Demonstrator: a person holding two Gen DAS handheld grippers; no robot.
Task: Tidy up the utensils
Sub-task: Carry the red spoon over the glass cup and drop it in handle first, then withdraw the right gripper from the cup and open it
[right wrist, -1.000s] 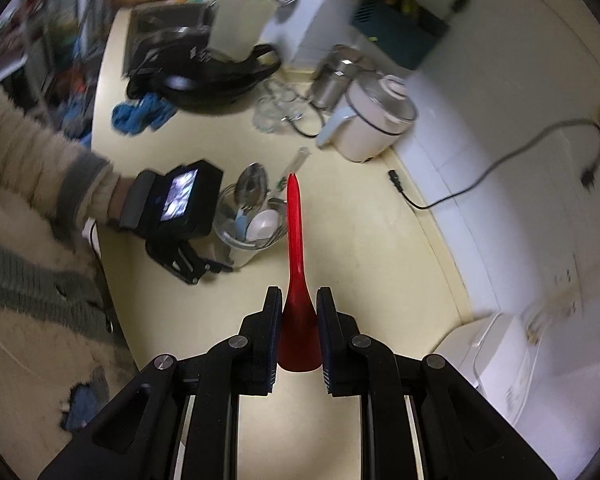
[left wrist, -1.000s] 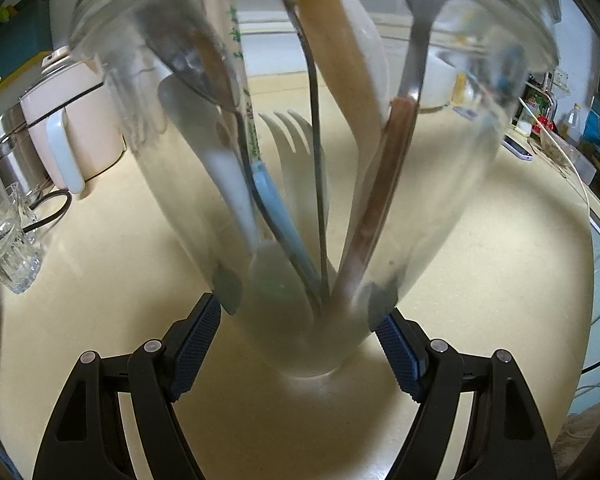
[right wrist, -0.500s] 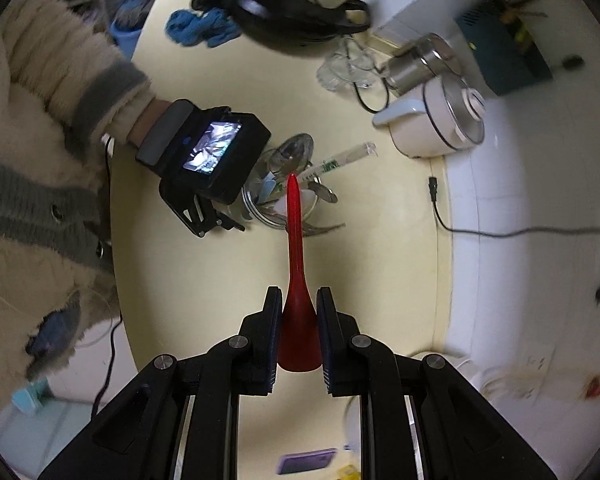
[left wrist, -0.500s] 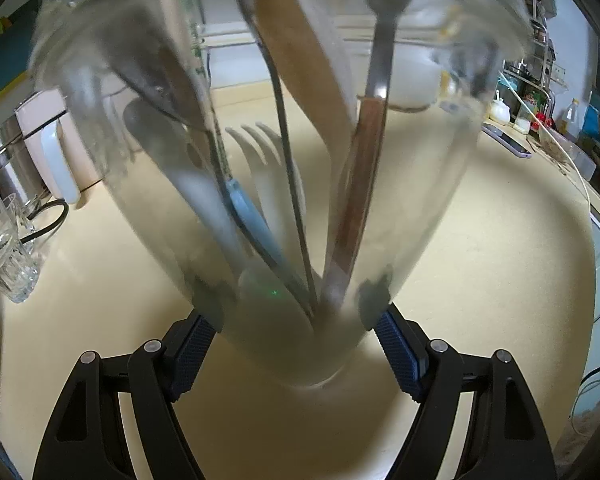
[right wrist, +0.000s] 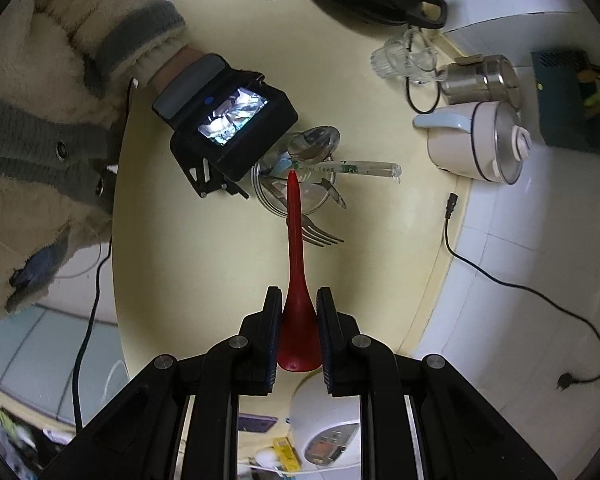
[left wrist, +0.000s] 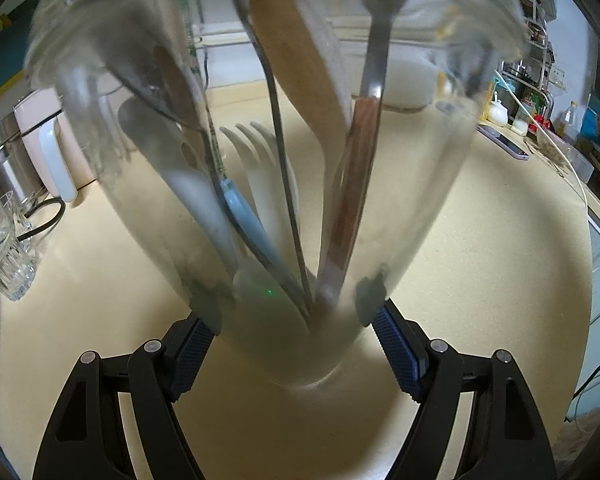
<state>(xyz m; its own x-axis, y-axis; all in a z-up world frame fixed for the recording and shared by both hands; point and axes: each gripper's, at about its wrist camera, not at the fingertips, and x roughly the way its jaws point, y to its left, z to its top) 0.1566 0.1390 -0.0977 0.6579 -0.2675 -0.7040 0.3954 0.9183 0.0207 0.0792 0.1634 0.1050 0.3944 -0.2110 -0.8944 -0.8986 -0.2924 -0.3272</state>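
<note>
We see the cream desk (right wrist: pixel 204 264) w/ the glass jar (left wrist: pixel 412 208) standing on it, packed w/ utensils (spoons, a white fork (left wrist: pixel 256 152), others). Left tongs (left wrist: pixel 292 344) are clamped on the jar's base, pads pressed to both sides. Right tongs (right wrist: pixel 299 320), above the jar, are clamped on a red utensil (right wrist: pixel 296 248); its thin tip sits over the jar's mouth.

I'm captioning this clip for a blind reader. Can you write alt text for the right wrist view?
The right gripper holds a red utensil by its wide end, its narrow tip pointing down toward a glass jar of cutlery on a cream counter. The left gripper grips the jar; a kettle and glasses sit behind.
</note>
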